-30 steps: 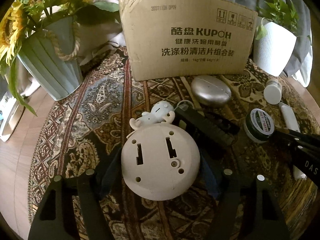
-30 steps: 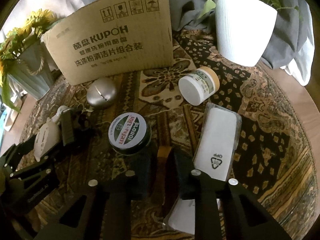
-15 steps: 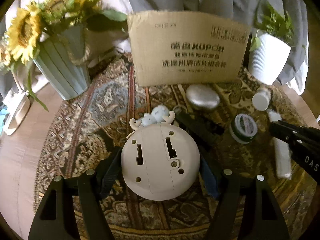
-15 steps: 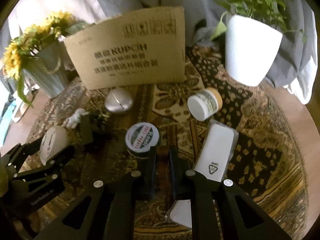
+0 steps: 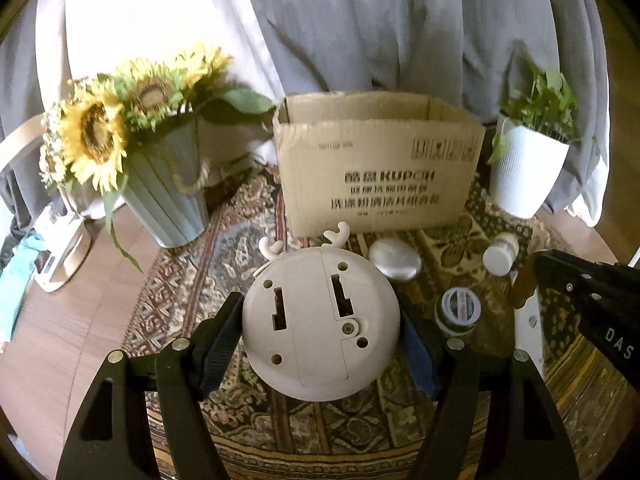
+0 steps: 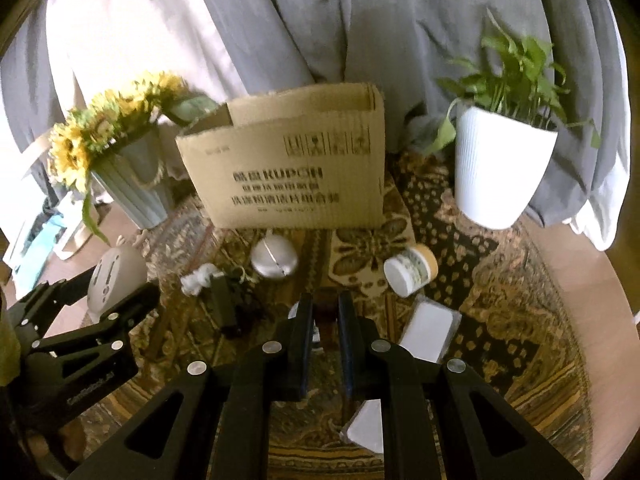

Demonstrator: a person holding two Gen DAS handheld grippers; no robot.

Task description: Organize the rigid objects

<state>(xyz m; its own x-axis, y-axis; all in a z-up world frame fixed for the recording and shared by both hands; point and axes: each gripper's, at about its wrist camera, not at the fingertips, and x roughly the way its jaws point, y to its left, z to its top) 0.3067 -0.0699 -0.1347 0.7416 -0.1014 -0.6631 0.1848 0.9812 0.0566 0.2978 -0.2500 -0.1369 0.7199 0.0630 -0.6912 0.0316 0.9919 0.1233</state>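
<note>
My left gripper (image 5: 320,328) is shut on a round white antlered device (image 5: 316,360), held above the rug with its back facing me; it also shows in the right wrist view (image 6: 116,276). My right gripper (image 6: 326,320) is shut on a thin brown piece (image 6: 326,326), whose tip shows in the left wrist view (image 5: 520,292). An open cardboard box (image 5: 380,176) stands behind. On the rug lie a silver oval case (image 5: 394,260), a white-capped jar (image 5: 500,256), a green-labelled tin (image 5: 460,308), a white flat pack (image 6: 428,332) and a black item (image 6: 224,300) beside a small white figurine (image 6: 198,280).
A sunflower pot (image 5: 168,184) stands left of the box and a white planter (image 5: 524,172) stands to its right. The patterned rug (image 6: 500,280) covers a round table, with wooden floor beyond its edge. Grey curtains hang behind.
Both grippers have risen, the left carrying the round white device and the right the brown piece. The right jaws closed tighter on that piece. The box's open top has come into view.
</note>
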